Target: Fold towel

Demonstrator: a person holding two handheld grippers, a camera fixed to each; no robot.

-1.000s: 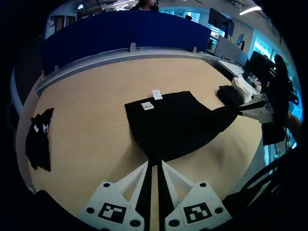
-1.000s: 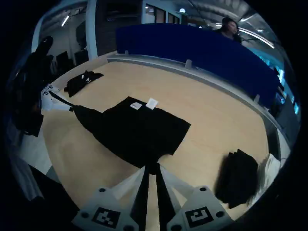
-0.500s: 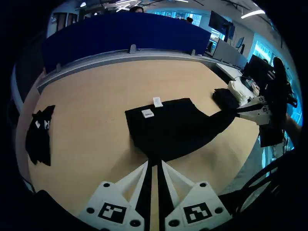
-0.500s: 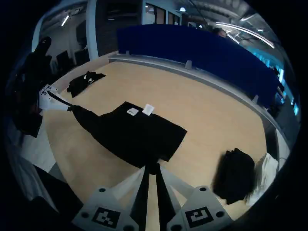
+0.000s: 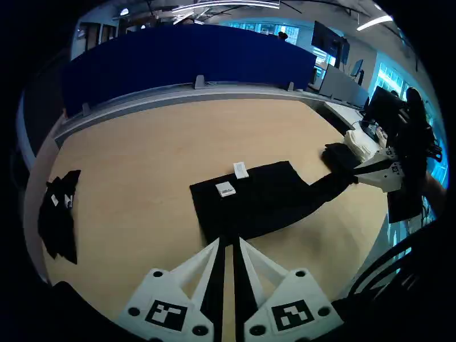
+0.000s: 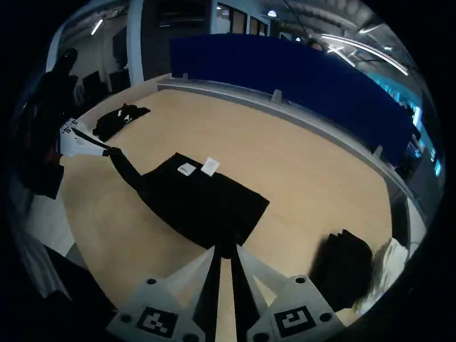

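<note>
A black towel (image 5: pixel 262 196) with two white tags lies spread on the pale wooden table (image 5: pixel 142 154). In the left gripper view my left gripper (image 5: pixel 229 239) is shut on the towel's near corner, lifted off the table. At the far right of that view the right gripper (image 5: pixel 356 176) pinches the other near corner, pulled out to a point. In the right gripper view my right gripper (image 6: pixel 226 249) is shut on the towel (image 6: pixel 199 196) at its near corner. The left gripper (image 6: pixel 108 151) at the left holds the stretched corner there.
A crumpled black cloth (image 5: pixel 57 214) lies at the table's left edge. A folded black stack (image 6: pixel 342 268) and white cloth (image 6: pixel 387 262) sit at the right end. A blue partition (image 5: pixel 182 57) runs along the far edge. A person in dark clothes (image 5: pixel 413 148) holds the grippers.
Both grippers have risen and pulled the towel's near edge toward the table's front. The towel lies flatter and more stretched, with its tags shifted nearer.
</note>
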